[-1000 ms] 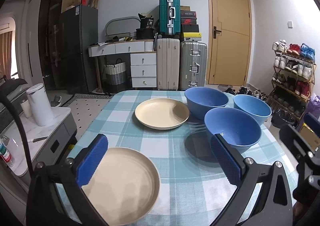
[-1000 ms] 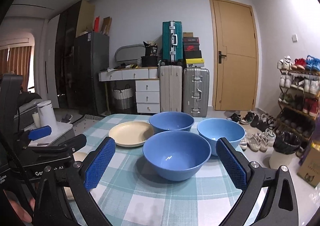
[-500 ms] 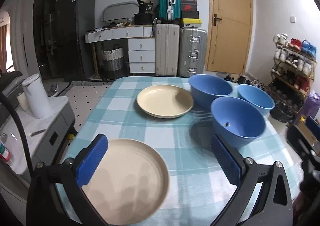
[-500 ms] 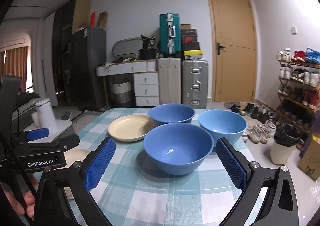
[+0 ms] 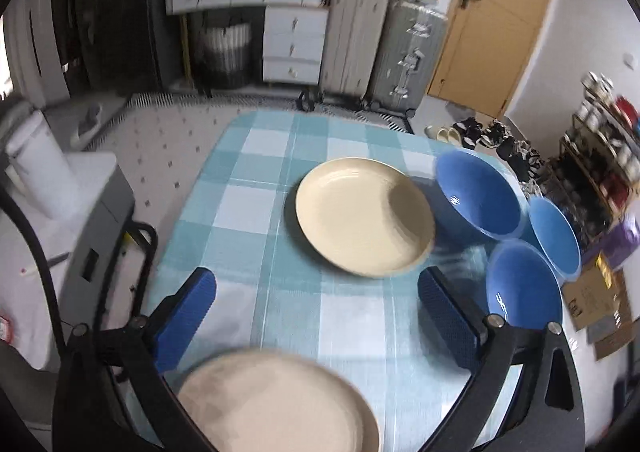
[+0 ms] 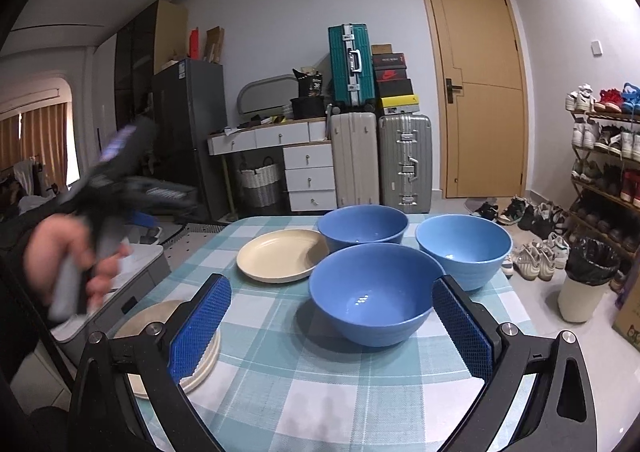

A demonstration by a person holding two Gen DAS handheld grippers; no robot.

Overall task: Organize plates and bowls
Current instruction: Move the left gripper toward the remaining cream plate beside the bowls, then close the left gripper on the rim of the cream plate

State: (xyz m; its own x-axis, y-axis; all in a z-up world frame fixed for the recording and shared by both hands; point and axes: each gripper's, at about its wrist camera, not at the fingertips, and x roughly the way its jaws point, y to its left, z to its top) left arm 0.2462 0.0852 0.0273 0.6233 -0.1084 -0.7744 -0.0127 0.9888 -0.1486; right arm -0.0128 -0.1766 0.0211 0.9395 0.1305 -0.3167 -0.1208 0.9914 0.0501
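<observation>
Looking down from above, the left wrist view takes in the rectangular table under a blue-and-white checked cloth point(image 5: 256, 211), with the whole layout readable at once; the right wrist view sits low over the same table point(image 6: 320, 392) and adds what the first cannot see: the left gripper point(image 6: 120, 155), motion-blurred, raised clear of the table at the left edge and carried by a person's hand point(image 6: 60, 248). Two round cream plates with shallow raised rims lie on the cloth: the far cream plate point(image 5: 365, 216) rests near the table centre, just beside the bowls, and the near cream plate point(image 5: 276, 404) lies at the near left edge, well apart from the other. In the right wrist view the near cream plate point(image 6: 160, 320) is partly hidden behind a finger. Three round blue bowls with glossy interiors stand upright in a tight cluster on the right side: the front blue bowl point(image 6: 374, 292), the rear blue bowl point(image 6: 363, 223) and the lighter blue bowl point(image 6: 464, 246). The left gripper point(image 5: 316, 316) has its blue-padded fingers point(image 5: 188, 312) spread wide, holding and touching nothing. The right gripper point(image 6: 330, 328) is likewise spread wide and empty, its fingers point(image 6: 462, 328) framing the front blue bowl without contact.
</observation>
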